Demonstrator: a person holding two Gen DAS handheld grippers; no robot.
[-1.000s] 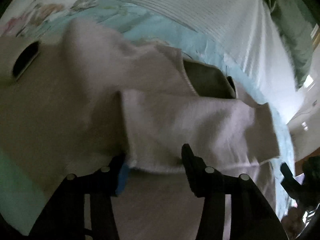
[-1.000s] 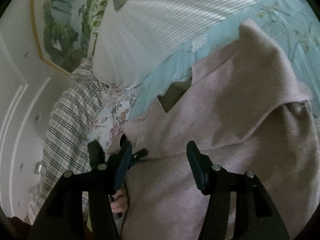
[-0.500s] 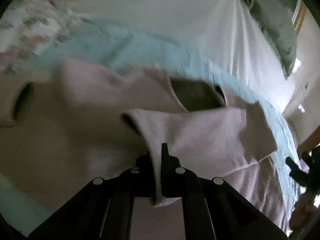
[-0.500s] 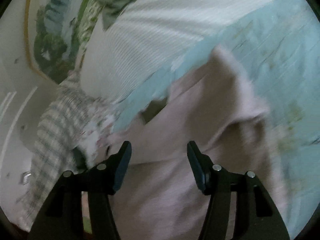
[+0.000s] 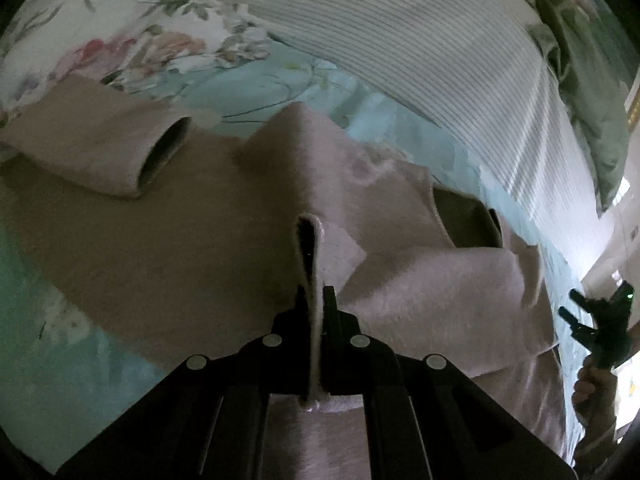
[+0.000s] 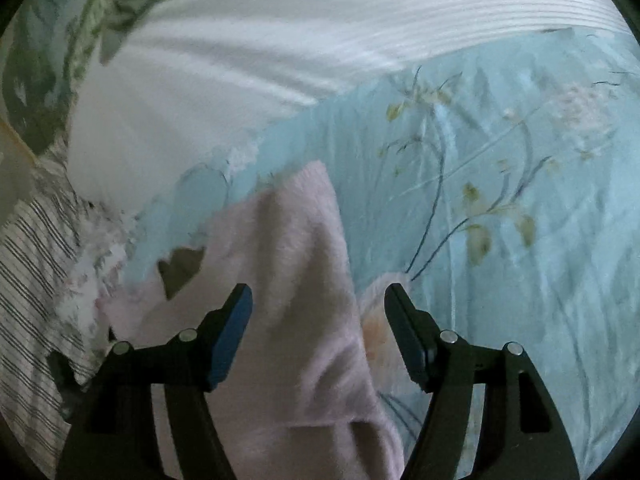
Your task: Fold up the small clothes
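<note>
The bed is covered by a pale blue floral sheet — printed with thin stems, leaves and faint blossoms. Directly on it lies a pinkish fleece garment, spread out with one open sleeve cuff resting near the far left. A white ribbed pillow lies along the far edge, a floral cloth beside it — and a checked fabric at the side.
</note>
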